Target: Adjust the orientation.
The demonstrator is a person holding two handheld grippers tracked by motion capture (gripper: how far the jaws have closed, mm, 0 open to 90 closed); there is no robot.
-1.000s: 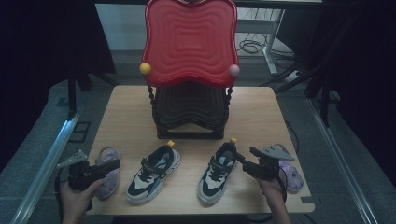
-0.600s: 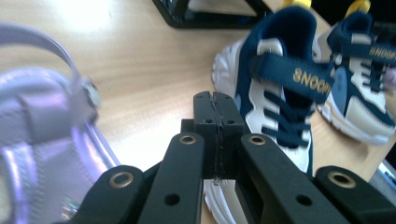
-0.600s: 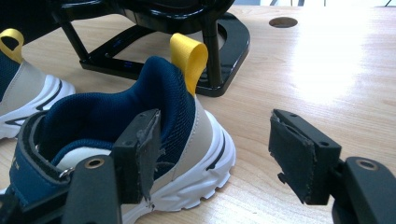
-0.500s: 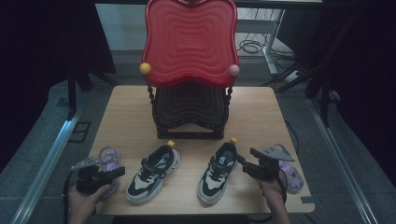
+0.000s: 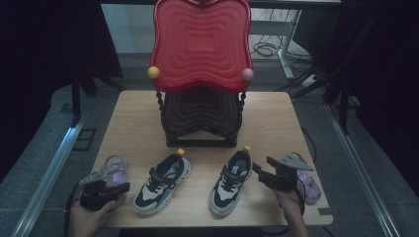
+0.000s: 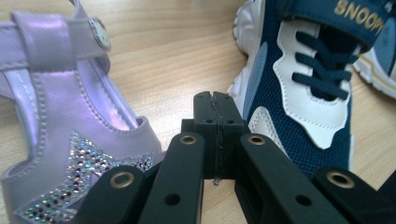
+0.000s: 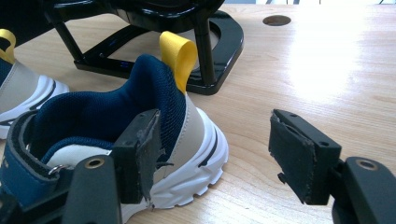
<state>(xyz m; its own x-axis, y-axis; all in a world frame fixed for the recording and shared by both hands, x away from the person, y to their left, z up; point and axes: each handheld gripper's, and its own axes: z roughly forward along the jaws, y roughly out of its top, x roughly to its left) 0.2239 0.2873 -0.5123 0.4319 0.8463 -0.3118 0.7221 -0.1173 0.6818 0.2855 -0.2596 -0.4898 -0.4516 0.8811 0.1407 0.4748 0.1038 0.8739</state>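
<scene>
My left gripper (image 5: pixel 121 187) lies low at the table's front left corner, shut with nothing between its jaws. In the left gripper view, my left gripper (image 6: pixel 215 100) points into the gap between a purple glitter sandal (image 6: pixel 56 116) and a navy-and-white sneaker (image 6: pixel 308 84). My right gripper (image 5: pixel 261 170) stands open just right of the second sneaker (image 5: pixel 231 182). From the right gripper view, my right gripper (image 7: pixel 217 149) has one pad (image 7: pixel 142 149) beside that sneaker's heel (image 7: pixel 154 93) and the other pad (image 7: pixel 294 154) over bare wood.
A red wavy chair (image 5: pixel 200 44) on a black stand (image 5: pixel 200 118) occupies the table's middle back. The left sneaker (image 5: pixel 163 182) and purple sandal (image 5: pixel 114 168) lie near the front edge. Another purple sandal (image 5: pixel 309 185) rests behind my right hand.
My left gripper has sunk and drawn back toward the front edge, beside the purple sandal. The right gripper and the shoes have kept still.
</scene>
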